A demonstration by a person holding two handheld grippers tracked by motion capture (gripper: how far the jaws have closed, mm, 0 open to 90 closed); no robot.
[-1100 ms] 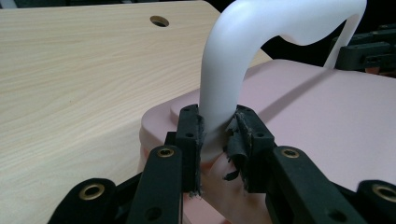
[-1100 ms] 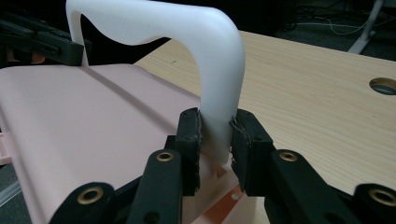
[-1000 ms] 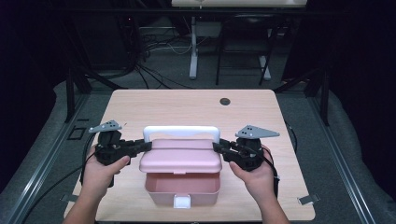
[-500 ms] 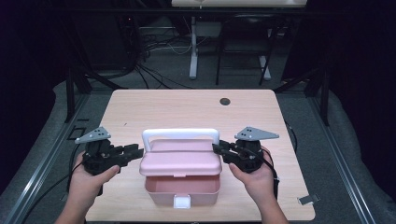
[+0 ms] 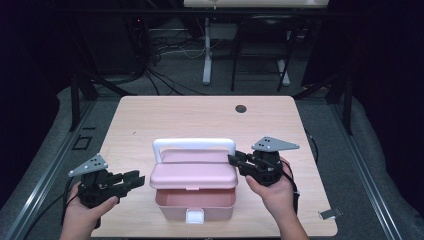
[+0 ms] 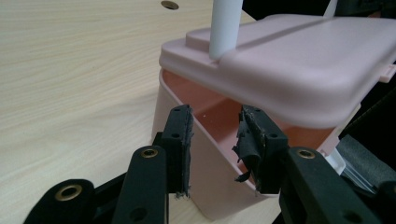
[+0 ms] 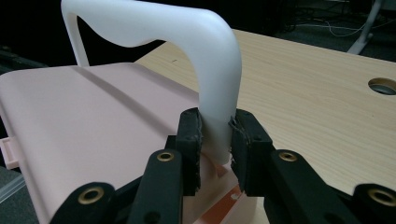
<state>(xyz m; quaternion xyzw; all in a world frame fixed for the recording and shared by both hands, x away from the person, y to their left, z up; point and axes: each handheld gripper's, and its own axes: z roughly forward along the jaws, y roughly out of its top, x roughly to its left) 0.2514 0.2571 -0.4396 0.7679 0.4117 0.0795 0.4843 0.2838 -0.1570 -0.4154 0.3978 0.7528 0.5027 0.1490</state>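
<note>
Pink box [image 5: 194, 186], white handle [image 5: 193, 144]: near front edge of surface [image 5: 150, 115], lid ajar. Right gripper [image 7: 215, 135] clamps handle; hold steady. Left gripper [image 5: 135, 180], just opened, half-wide, empty; seat squarely on box wall.

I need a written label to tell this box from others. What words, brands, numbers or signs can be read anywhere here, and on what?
None: no readable text anywhere.
The pink box, its white handle and white latch are plain.
The wooden table carries no writing.
</note>
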